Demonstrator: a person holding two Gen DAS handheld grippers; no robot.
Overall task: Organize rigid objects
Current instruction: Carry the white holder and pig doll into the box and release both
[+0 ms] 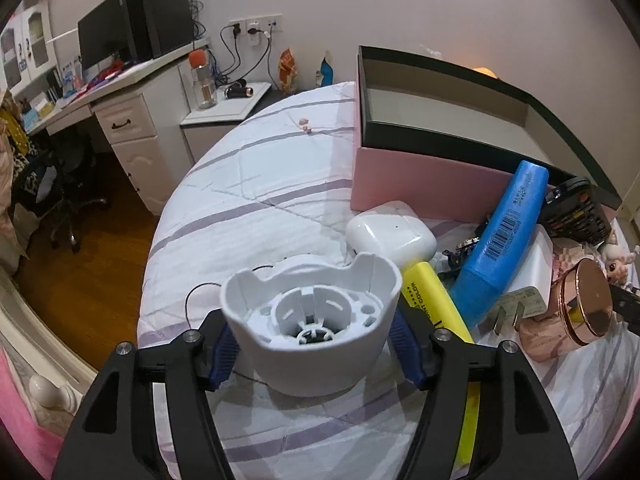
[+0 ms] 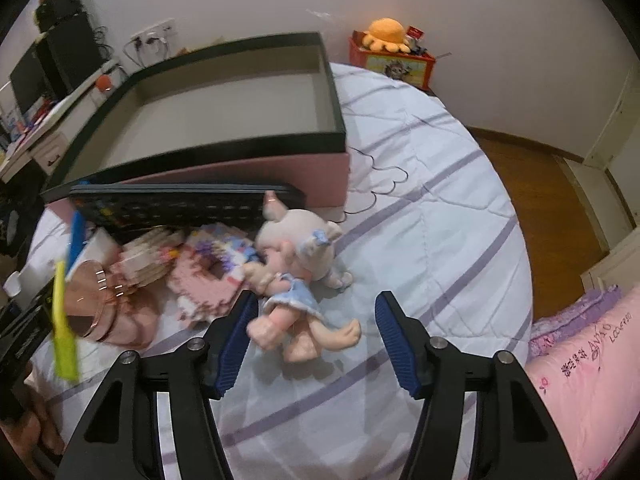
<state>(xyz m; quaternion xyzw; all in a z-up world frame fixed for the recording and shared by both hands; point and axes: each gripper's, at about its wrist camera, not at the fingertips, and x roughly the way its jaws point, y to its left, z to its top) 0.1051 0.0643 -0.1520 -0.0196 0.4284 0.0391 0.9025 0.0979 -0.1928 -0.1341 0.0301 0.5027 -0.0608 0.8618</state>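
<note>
My left gripper (image 1: 314, 340) is shut on a white plastic cup-shaped part (image 1: 310, 320), held above the striped bed cover. Beyond it lie a white earbud case (image 1: 390, 234), a yellow highlighter (image 1: 436, 300), a blue tube (image 1: 502, 240), a white plug adapter (image 1: 528, 280) and a rose-gold jar (image 1: 576, 312). The pink box with a dark rim (image 1: 432, 178) stands open behind them. My right gripper (image 2: 314, 324) is open, its fingers either side of a doll in a blue dress (image 2: 296, 304). The box (image 2: 240, 120) and a black remote (image 2: 180, 204) are behind it.
A plush pig (image 2: 300, 244) and pink foam pieces (image 2: 208, 264) lie by the doll. The bed edge drops to wooden floor (image 1: 80, 280) on the left and on the right (image 2: 540, 200). A desk and nightstand (image 1: 224, 108) stand by the wall. A pink pillow (image 2: 580, 380) lies at right.
</note>
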